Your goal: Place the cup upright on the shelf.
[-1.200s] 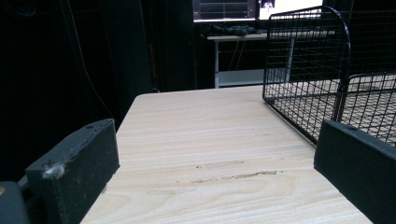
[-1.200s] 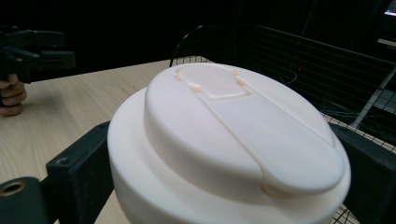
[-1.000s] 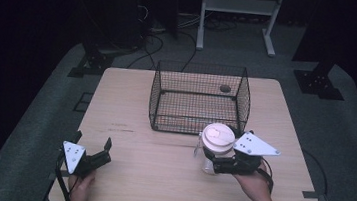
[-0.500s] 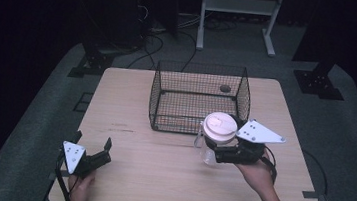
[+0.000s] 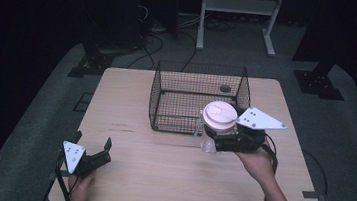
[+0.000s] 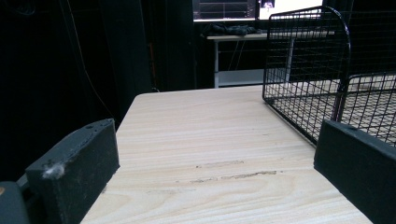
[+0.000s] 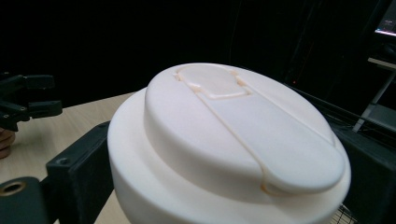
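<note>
Jaws of right gripper (image 5: 220, 140) clamped on clear cup with white lid (image 5: 219, 116), one black jaw each side of lid in right gripper view; cup lifted off desk (image 5: 131, 100) beside front right corner of wire basket (image 5: 168, 87). Risks, my read: cup base catching basket rim if carried in low, tipping it; smooth cup wall slipping under side grip; lid popping under squeeze. Left gripper (image 5: 91, 152) jaws apart, nothing between, near desk's front left corner.

Both grippers (image 5: 91, 152) (image 5: 223, 135) black w/ grey triangular plates – black cables, bare forearms
</note>
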The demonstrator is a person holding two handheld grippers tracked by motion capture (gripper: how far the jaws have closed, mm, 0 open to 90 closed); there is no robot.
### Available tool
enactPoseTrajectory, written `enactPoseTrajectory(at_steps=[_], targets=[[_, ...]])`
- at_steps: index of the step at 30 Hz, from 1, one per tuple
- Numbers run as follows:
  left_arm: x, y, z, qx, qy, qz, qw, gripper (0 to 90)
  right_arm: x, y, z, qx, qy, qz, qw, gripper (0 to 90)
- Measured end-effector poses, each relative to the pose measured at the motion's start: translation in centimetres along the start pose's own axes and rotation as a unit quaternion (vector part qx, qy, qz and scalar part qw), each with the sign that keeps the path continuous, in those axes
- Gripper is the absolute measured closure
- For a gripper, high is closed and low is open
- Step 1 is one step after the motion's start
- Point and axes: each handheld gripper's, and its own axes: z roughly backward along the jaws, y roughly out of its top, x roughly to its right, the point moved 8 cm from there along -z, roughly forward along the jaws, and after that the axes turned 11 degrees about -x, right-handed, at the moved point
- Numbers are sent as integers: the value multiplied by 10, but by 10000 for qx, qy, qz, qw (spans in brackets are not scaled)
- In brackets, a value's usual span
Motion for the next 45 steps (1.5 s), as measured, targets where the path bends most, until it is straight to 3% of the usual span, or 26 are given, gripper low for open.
enactPoseTrajectory(at_steps=[32,45], targets=[[-1,0,0,2,-18,8,10000,0,16,49,-19,-3,-30,124,9999,44],[0,0,0,9,-23,16,10000,0,29,70,-37,8,-99,97,9999,44]])
